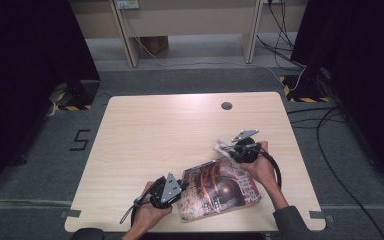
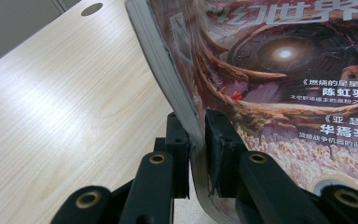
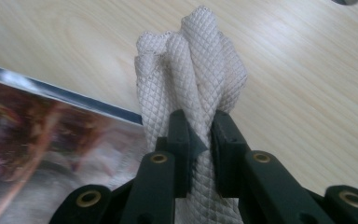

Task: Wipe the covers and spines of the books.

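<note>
Glossy paper magazine (image 2: pixel 279 70), quilted matt white cloth (image 3: pixel 196 70), smooth pale wood-grain table (image 1: pixel 170 125)

High view looks down over table (image 1: pixel 145 125), both gripper views close in, sharing magazine (image 1: pixel 215 187)
</note>
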